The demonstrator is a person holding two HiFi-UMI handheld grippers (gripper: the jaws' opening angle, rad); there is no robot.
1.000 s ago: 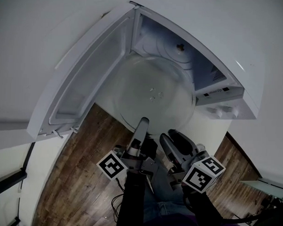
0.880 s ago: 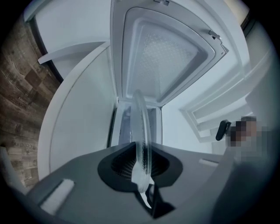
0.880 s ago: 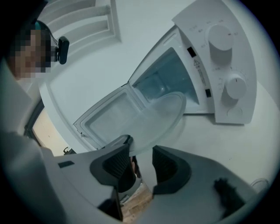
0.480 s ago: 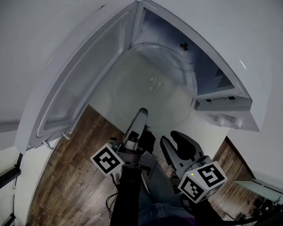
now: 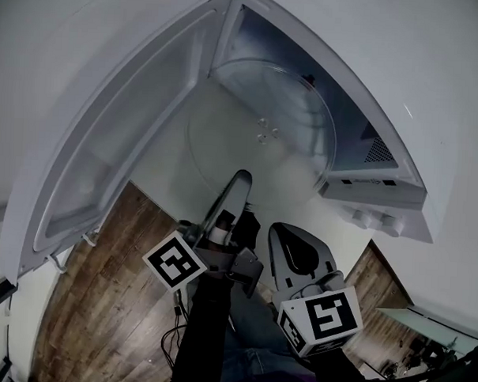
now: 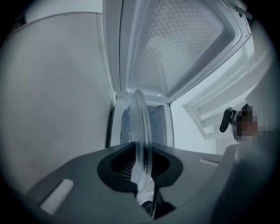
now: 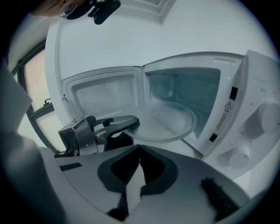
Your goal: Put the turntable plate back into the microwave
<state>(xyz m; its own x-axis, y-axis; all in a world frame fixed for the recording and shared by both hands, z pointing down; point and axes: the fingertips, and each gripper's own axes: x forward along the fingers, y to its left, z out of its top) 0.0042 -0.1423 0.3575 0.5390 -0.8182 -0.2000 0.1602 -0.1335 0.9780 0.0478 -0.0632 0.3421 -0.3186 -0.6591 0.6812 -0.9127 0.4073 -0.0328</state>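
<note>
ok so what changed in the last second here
The left claw carried the turntable plate further into the microwave. The right claw closed, empty. Unchanged: the left claw's grip on the plate's rim, and the door open.

Beneath me the floor (image 5: 107, 307) is dark brown wood planks. It fills the lower left of the head view and shows again as a strip at the lower right. A few thin cables (image 5: 176, 338) lie on it near the bottom centre. The wall (image 7: 197, 30) ahead of me is plain white and evenly lit. At the left edge of the right gripper view I see a dark-framed window (image 7: 36, 75), its pane glowing warm.
</note>
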